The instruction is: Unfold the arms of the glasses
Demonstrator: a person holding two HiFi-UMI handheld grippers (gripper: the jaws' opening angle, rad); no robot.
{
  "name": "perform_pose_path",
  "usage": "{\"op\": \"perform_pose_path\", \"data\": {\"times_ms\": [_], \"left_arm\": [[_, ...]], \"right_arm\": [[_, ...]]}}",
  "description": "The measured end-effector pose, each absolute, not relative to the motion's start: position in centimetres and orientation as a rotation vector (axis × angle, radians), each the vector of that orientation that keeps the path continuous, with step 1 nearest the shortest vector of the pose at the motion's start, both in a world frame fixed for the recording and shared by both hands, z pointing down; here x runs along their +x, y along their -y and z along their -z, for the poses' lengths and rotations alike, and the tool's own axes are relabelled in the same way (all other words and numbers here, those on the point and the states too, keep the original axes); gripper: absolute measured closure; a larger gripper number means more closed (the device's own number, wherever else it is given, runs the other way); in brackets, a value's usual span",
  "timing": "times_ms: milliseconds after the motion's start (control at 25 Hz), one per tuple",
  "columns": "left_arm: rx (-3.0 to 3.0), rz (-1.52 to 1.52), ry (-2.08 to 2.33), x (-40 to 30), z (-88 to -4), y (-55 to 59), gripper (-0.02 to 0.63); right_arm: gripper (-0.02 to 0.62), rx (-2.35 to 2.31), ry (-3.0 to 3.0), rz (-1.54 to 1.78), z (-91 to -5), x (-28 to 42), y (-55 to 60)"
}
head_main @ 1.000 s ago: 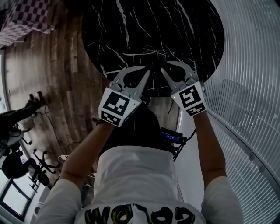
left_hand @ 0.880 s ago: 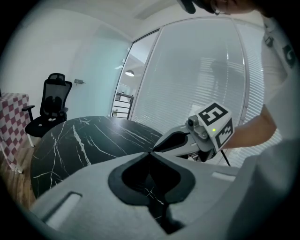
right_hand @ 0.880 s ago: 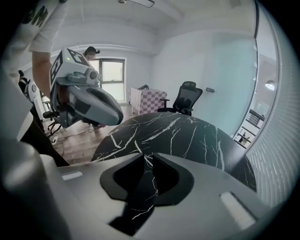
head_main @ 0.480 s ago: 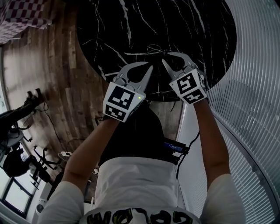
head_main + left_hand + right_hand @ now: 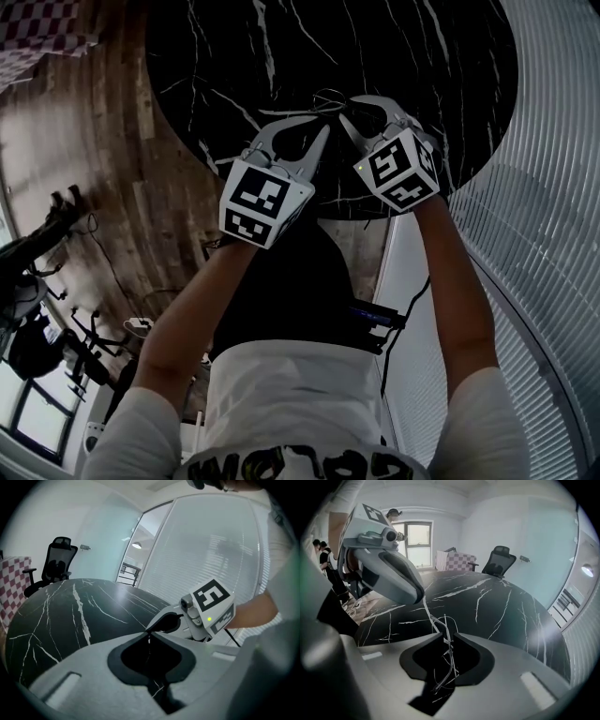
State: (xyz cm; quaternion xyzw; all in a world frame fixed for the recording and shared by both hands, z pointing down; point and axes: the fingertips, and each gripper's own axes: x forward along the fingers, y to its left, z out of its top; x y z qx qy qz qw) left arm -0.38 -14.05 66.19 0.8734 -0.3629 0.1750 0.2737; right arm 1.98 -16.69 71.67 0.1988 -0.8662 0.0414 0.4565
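Thin wire-frame glasses (image 5: 329, 101) hang between my two grippers just above the black marble table (image 5: 281, 56). My left gripper (image 5: 322, 127) pinches one thin wire end at its tips, and its jaws are opening. In the left gripper view the left gripper (image 5: 149, 633) has its tips almost together with the wire between them. The right gripper (image 5: 206, 613) reaches in to meet it. My right gripper (image 5: 346, 118) is shut on the frame. In the right gripper view, wires of the glasses (image 5: 443, 620) run through the narrow gap of the right gripper (image 5: 446, 639) up to the left gripper (image 5: 393, 581).
The round table's near edge (image 5: 309, 202) lies under my wrists. A ribbed glass wall (image 5: 553, 187) curves along the right. Wooden floor (image 5: 122, 187) and dark equipment (image 5: 28, 309) are at the left. An office chair (image 5: 499, 559) and a checkered cloth (image 5: 457, 559) stand beyond the table.
Both grippers have sunk toward the table and moved further out over it, carrying the glasses. Their tips have come closer together.
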Motion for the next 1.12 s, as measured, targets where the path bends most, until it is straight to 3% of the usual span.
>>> {"op": "perform_pose_path", "data": {"times_ms": [560, 1120], "left_arm": [[2.311, -0.468, 0.982, -1.0, -67.0, 13.9, 0.594], [2.275, -0.475, 0.986, -1.3, -67.2, 13.0, 0.582]], "right_arm": [[0.574, 0.463, 2.153, -0.118, -72.3, 1.6, 16.9], [0.581, 0.561, 2.268, -0.232, -68.6, 1.8, 16.9]]}}
